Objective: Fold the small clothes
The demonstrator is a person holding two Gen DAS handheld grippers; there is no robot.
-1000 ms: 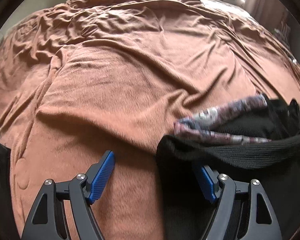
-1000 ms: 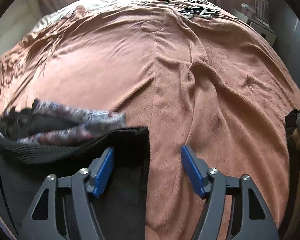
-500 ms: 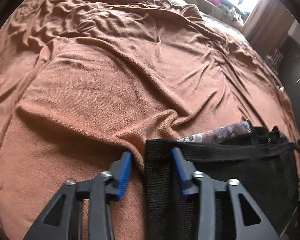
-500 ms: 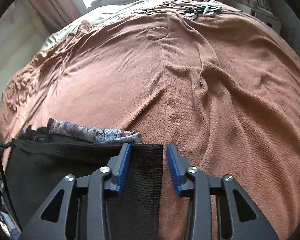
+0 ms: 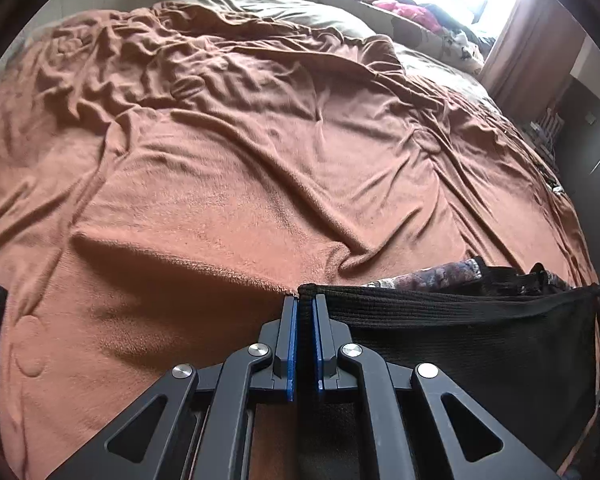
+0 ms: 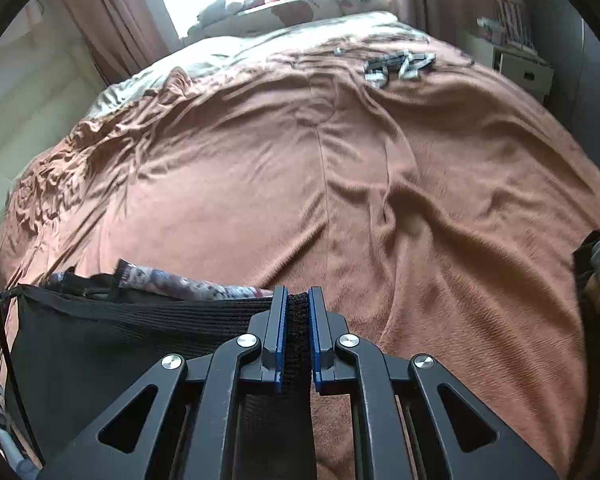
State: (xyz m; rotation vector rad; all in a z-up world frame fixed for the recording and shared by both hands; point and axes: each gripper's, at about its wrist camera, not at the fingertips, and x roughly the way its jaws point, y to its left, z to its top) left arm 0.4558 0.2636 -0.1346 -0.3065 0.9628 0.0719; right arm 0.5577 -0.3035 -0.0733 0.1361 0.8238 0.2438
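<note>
**A:** Where's the garment relative to the jaws?

**B:** The left gripper (image 5: 304, 312) has its blue pads clamped on the left corner of the black knit garment (image 5: 460, 344), right at the ribbed band. The right gripper (image 6: 298, 312) has the opposite corner of the same band between its pads; those jaws are closing the last bit and already press the knit. The band runs taut between the two, raised just above the brown blanket (image 5: 240, 184) at the near edge of the bed.

**A:** How does the garment look?

**B:** Black, ribbed along the top edge, with the body hanging down from the band in a flat sheet. Behind the band a strip of patterned fabric (image 6: 188, 284) in purplish-grey shows, lying on the blanket; whether it belongs to the same piece I can't tell.

**A:** What differs from a second ago?

**B:** Then both pairs of jaws stood wide apart around the corners, and the garment lay slack on the blanket with the patterned fabric more exposed. Half a second ago they were half closed. Now both grip, and the band has been pulled straight and lifted
</note>
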